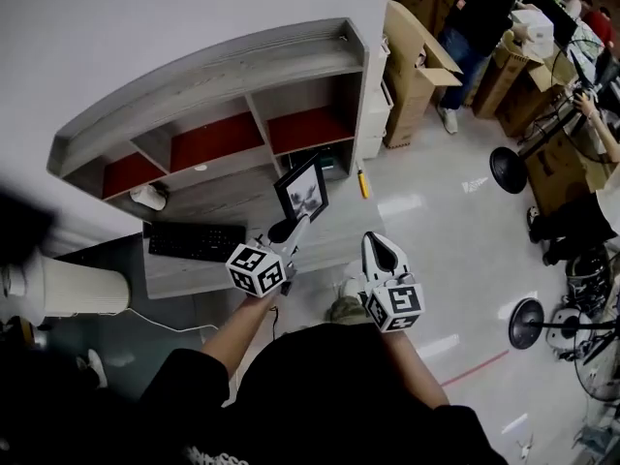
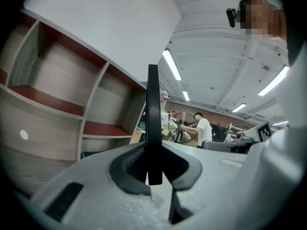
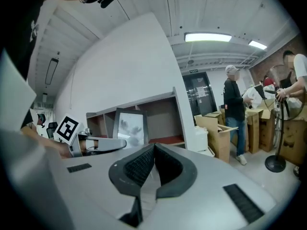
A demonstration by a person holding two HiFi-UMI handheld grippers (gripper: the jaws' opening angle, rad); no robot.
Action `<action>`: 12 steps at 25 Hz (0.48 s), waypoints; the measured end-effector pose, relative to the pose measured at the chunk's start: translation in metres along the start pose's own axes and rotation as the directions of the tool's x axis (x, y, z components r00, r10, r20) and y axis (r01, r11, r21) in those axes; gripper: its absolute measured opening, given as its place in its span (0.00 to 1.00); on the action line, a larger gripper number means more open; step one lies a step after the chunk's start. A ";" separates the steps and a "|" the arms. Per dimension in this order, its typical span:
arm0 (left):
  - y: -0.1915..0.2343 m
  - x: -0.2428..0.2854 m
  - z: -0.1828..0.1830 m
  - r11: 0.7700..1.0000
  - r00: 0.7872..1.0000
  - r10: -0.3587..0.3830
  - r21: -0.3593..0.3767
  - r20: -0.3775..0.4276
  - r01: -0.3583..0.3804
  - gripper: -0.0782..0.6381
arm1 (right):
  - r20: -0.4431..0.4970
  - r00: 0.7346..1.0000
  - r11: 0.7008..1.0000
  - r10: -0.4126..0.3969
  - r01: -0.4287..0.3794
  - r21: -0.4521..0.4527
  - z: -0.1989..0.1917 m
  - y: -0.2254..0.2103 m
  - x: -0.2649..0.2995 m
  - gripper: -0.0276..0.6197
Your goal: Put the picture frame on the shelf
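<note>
The black picture frame (image 1: 302,188) with a grey print is held upright in front of the grey shelf unit (image 1: 213,76), near its right-hand compartment. My left gripper (image 1: 286,231) is shut on the frame's lower edge; in the left gripper view the frame (image 2: 153,119) shows edge-on as a thin black bar clamped between the pads. My right gripper (image 1: 385,252) hangs to the right of the frame, its jaws closed together with nothing in them. In the right gripper view the frame (image 3: 130,127) stands before the shelf (image 3: 158,114), with my left gripper (image 3: 103,143) under it.
The shelf has three red-floored compartments (image 1: 308,127) above a desk (image 1: 194,211) with a black keyboard (image 1: 194,241) and a white object (image 1: 149,198). A white cylinder (image 1: 63,289) stands at left. Cardboard boxes (image 1: 415,66), people (image 1: 480,17) and fan stands (image 1: 509,170) fill the right side.
</note>
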State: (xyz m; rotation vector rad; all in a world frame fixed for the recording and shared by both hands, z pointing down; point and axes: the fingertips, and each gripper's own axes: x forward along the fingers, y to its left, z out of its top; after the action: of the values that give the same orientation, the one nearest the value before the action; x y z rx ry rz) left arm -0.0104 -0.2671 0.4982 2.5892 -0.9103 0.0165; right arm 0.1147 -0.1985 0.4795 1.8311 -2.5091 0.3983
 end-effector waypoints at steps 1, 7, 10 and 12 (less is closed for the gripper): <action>0.005 0.013 0.004 1.000 1.000 -0.001 -0.003 0.006 0.001 0.18 | -0.004 1.000 1.000 0.019 -0.019 0.014 0.004 -0.007 0.010 0.06; 0.031 0.084 0.018 1.000 1.000 -0.001 0.005 0.006 0.001 0.18 | -0.011 0.997 0.996 0.081 -0.080 0.043 0.019 -0.052 0.053 0.06; 0.045 0.116 0.026 1.000 1.000 0.013 -0.010 -0.018 -0.013 0.18 | -0.019 0.995 0.994 0.098 -0.097 0.049 0.024 -0.077 0.072 0.06; 0.052 0.131 0.030 0.999 0.999 0.021 -0.035 -0.043 -0.022 0.18 | -0.025 0.993 0.993 0.115 -0.114 0.044 0.028 -0.089 0.081 0.06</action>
State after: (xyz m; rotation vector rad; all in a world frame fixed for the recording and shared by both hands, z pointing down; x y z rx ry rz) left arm 0.0582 -0.3939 0.5075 2.5360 -0.9151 0.0605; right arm 0.1762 -0.3054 0.4829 1.6875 -2.6149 0.4790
